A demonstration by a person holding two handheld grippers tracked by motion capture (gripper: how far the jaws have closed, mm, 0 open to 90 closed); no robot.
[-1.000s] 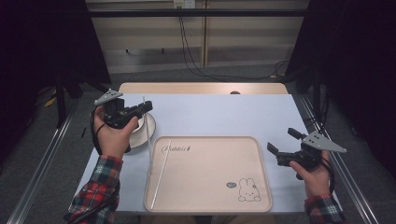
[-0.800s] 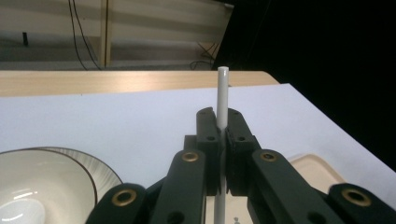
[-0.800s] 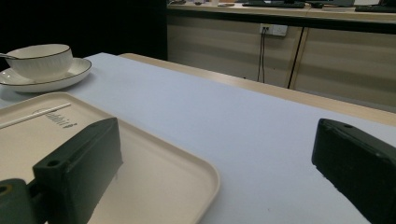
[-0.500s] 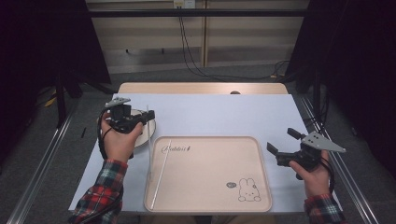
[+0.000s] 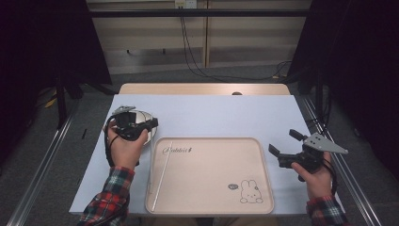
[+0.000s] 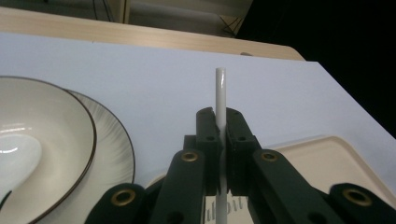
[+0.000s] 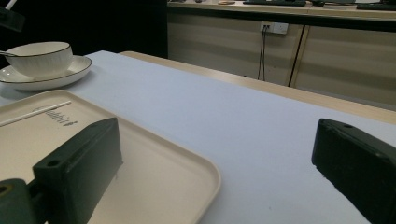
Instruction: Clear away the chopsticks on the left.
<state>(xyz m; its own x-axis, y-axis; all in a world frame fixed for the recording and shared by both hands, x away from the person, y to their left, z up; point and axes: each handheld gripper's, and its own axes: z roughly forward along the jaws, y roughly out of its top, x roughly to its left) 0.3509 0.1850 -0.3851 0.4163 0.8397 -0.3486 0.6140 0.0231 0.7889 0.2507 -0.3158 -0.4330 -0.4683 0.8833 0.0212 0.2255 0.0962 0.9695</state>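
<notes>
The left gripper (image 5: 153,124), clenched on a white stick (image 6: 220,100), has sunk toward the bowl (image 6: 42,144), probably delivering it; the right gripper (image 5: 285,143) at three o'clock waits, jaws released.

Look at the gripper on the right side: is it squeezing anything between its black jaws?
No, the right gripper has its black jaws wide apart with nothing between them, above the white table.

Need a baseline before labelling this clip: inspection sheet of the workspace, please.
Surface: table under a pale sheet, wooden edge at the far side.
Job's things: white stick; beige tray; a second stick lies in the tray.
Clutter: bowl on a saucer.
Grippers: left gripper shut on the white stick; right gripper open, holding nothing.
Cables: dark leads hang behind the table.
Surroundings: dark, with wooden panelling behind.
</notes>
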